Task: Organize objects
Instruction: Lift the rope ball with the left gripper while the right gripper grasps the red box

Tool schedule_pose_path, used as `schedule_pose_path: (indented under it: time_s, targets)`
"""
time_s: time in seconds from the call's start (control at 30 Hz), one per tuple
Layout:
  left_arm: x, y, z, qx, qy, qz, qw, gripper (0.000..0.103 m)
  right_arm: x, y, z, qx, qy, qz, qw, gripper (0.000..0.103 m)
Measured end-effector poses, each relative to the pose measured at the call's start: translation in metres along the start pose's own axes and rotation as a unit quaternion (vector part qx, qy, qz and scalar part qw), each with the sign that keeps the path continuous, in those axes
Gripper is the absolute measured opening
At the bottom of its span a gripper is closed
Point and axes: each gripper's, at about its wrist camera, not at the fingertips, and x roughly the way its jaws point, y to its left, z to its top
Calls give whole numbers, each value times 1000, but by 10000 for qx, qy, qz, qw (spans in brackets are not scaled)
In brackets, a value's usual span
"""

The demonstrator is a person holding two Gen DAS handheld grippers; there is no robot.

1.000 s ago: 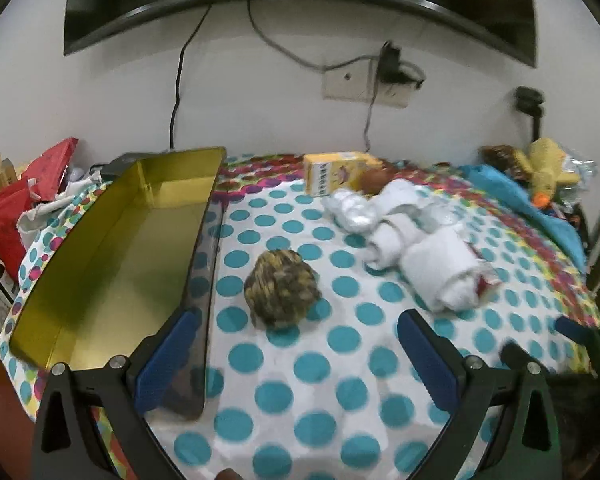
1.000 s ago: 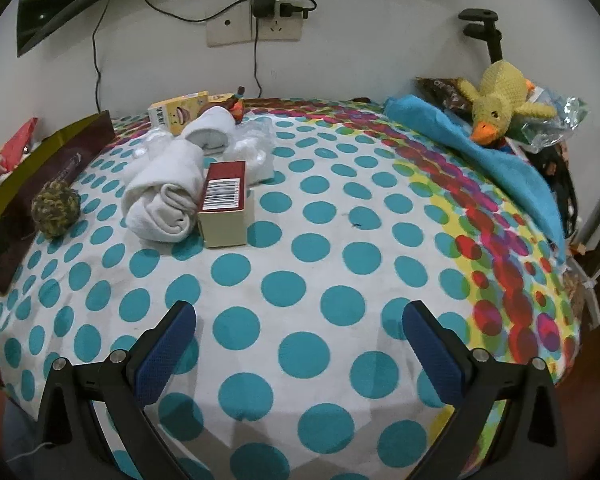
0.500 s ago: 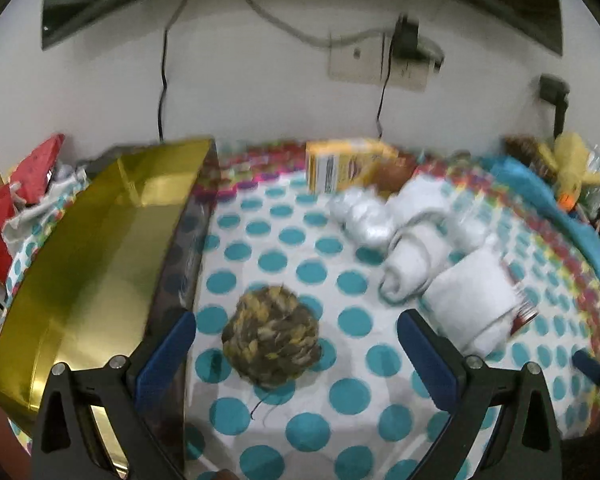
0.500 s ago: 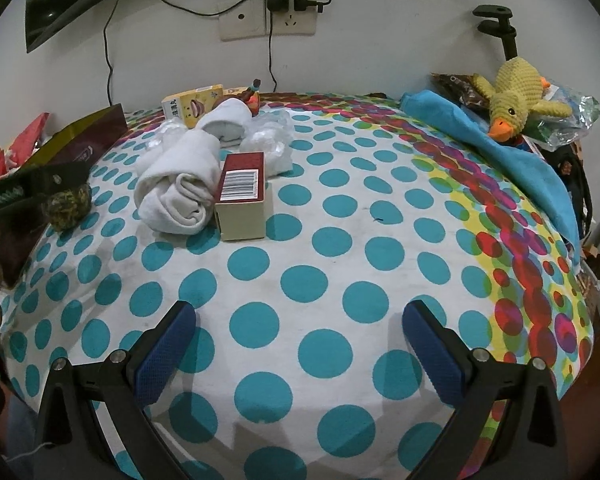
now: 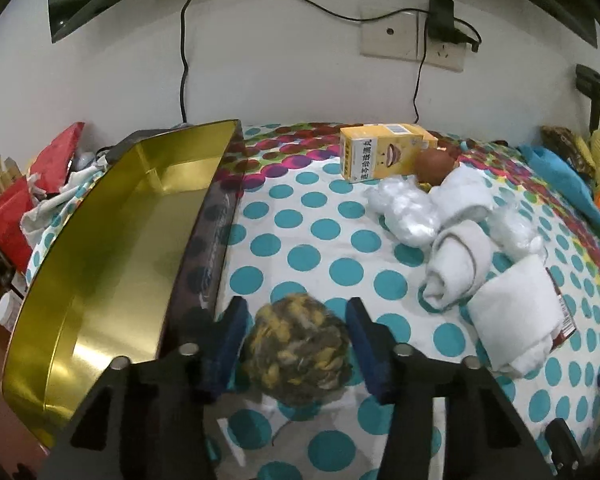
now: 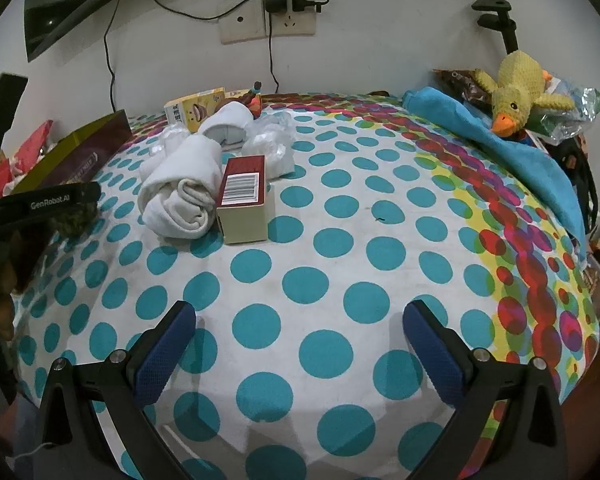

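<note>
Since the earlier frame the left gripper (image 5: pixel 296 330) has slid in over the yarn ball (image 5: pixel 298 354), which used to sit well ahead of the wide-open jaws. Now the jaws are closing with the ball right between them, blue pads (image 5: pixel 230 330) hugging both sides; looks like they're just touching it, so I'd call it a grip on the ball, still tightening. The ball sits on the dotted cloth (image 5: pixel 300 224), just beside the gold tray (image 5: pixel 112 264) on its left. Further out on the right are the rolled towels (image 5: pixel 456 268), and a yellow box (image 5: pixel 376 152) sits near the wall.

Right gripper (image 6: pixel 300 344) hasn't budged: jaws spread wide, nothing between them, hovering over bare cloth. A red box (image 6: pixel 244 196) and a towel roll (image 6: pixel 184 188) lie well ahead of it, touching each other.
</note>
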Motion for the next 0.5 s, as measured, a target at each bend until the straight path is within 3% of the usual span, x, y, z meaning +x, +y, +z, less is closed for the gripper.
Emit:
schedule_pose_path:
  time_s: [0.13,0.17,0.2,0.3,0.37,0.43,0.5]
  targets:
    - [-6,0,2,249,113,-98,9996,50,-1,-1,0,29,6,20,10000,103]
    - [-14,2,3,328,-5,-51,9994,50,-1,-1,0,7,24,6,10000,103]
    - [-35,7,5,389,-380,-65,9985,50,-1,-2,0,-6,39,5,10000,103]
    - [-81,20,16,336,-839,-771,9929,53,-2,-4,-1,19,29,47,10000,103]
    - [-92,22,15,353,-595,-1066,9919,59,-1,-2,-1,15,30,7,10000,103]
    - [-89,21,2,209,-196,-938,9952,59,-1,1,0,-6,41,-8,10000,103]
    - [-81,14,-17,207,-235,-695,9971,59,0,2,0,-33,47,1,10000,103]
